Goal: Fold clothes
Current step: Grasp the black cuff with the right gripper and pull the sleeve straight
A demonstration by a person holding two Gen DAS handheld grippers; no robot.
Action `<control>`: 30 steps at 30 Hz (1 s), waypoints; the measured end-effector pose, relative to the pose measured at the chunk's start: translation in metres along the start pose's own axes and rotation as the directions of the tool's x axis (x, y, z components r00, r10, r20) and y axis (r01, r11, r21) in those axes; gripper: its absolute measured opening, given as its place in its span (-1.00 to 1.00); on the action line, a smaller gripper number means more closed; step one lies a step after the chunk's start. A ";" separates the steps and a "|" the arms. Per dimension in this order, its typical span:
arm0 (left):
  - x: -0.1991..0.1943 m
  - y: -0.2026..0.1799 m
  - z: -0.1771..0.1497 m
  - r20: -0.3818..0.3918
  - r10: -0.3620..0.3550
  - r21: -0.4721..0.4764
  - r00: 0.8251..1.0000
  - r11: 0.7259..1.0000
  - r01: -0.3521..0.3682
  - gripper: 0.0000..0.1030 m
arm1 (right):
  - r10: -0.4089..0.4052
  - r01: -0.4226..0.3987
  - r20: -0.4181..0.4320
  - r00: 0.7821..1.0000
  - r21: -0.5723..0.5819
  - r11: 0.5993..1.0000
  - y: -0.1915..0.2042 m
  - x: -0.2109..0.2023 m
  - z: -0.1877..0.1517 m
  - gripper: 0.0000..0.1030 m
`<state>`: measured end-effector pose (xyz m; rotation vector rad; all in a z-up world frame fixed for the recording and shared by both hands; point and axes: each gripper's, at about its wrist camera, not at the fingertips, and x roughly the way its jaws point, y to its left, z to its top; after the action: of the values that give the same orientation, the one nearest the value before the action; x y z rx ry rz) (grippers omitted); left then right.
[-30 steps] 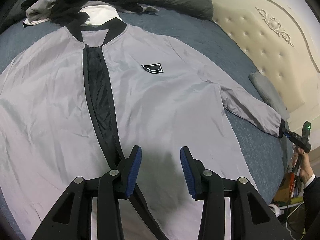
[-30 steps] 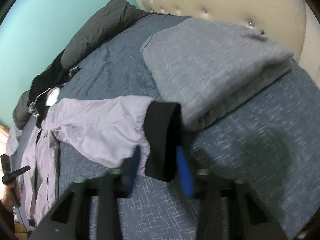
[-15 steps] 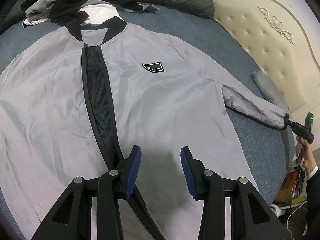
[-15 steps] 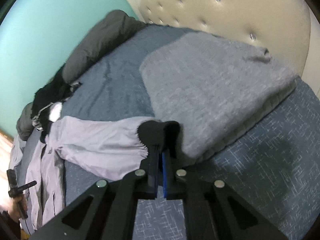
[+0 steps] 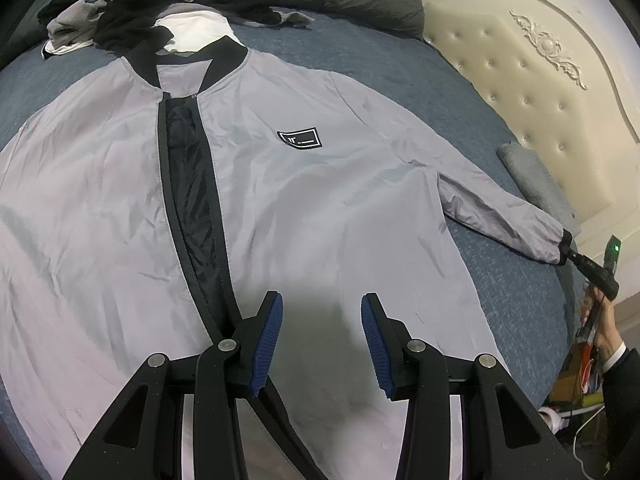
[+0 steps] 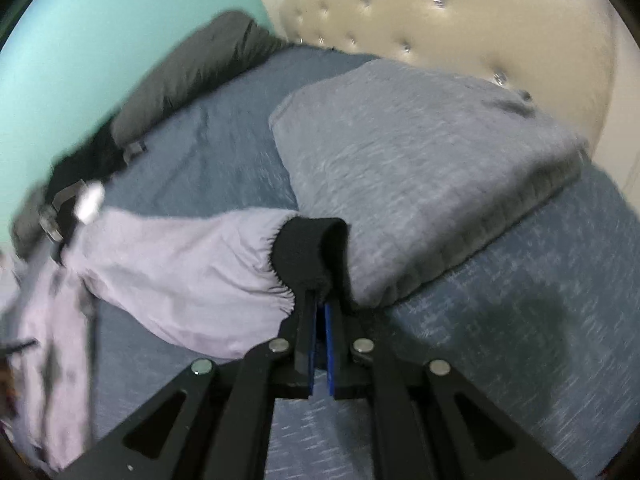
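The grey jacket [image 5: 304,208] lies face up and spread flat on the blue bed [image 5: 380,64], collar toward a heap of dark clothes [image 5: 168,4], front zip parted over its black lining, one sleeve [image 5: 496,216] stretched out toward the padded headboard [image 5: 540,92]. The main risk, in my judgement, is the hold on that sleeve: the right gripper [image 6: 318,300] pinches only the edge of the black cuff [image 6: 308,252], and the thin, slick-looking fabric may slide out once the sleeve is carried across the body, dropping it short and crooked. A second risk is drag: nothing pins the body, so a pull on the cuff could shift the whole garment and wrinkle the smoothed front. A third is the folded grey blanket [image 6: 420,168] just beside the cuff; a low sweep could snag it. The right gripper's jaws are pressed nearly together, blue pads clamped on the cuff's edge, the cuff raised slightly off the bedding. The left gripper [image 5: 322,328] stands about half open above the lower front of the jacket, just right of the zip, with nothing between its pads; whether the tips brush the cloth cannot be told. In the left wrist view the right gripper appears at the far end of the sleeve, held by the person's hand [image 5: 600,320].
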<state>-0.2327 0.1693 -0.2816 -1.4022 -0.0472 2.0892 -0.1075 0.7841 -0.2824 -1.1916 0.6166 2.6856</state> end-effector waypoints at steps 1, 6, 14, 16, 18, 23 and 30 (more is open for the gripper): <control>0.000 0.001 0.000 0.000 0.000 -0.001 1.000 1.000 0.000 -0.13 | 0.024 -0.024 0.012 1.000 0.020 1.000 -0.003 -0.004 -0.003 -0.91; -0.003 0.002 0.000 0.004 -0.001 -0.005 1.000 1.000 0.001 -0.13 | 0.097 -0.098 0.014 0.995 0.089 0.991 -0.013 -0.008 -0.012 0.13; -0.002 0.000 0.001 -0.001 -0.006 0.002 1.000 1.000 0.006 -0.12 | 0.104 -0.100 -0.060 0.993 0.057 0.993 -0.003 0.026 -0.011 0.19; -0.002 -0.001 0.002 -0.001 -0.006 0.003 1.000 1.000 0.006 -0.12 | 0.080 -0.077 -0.076 0.994 0.041 0.996 0.003 0.034 -0.009 -0.10; -0.002 -0.001 0.002 0.002 -0.007 0.002 1.000 1.000 0.007 -0.12 | 0.045 -0.042 -0.099 0.994 0.026 0.999 0.009 0.039 -0.008 -0.61; -0.001 0.000 0.002 -0.001 -0.008 0.008 1.000 1.000 0.008 -0.11 | 0.030 -0.034 -0.104 0.994 -0.035 0.999 0.043 0.019 -0.007 -0.87; -0.004 0.000 -0.001 0.006 -0.018 0.004 1.000 1.000 0.018 -0.11 | 0.027 -0.026 0.008 1.000 -0.042 0.999 0.055 -0.024 0.050 -0.88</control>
<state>-0.2314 0.1667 -0.2787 -1.3885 -0.0583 2.0780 -0.1404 0.7563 -0.2178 -1.1898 0.5822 2.7370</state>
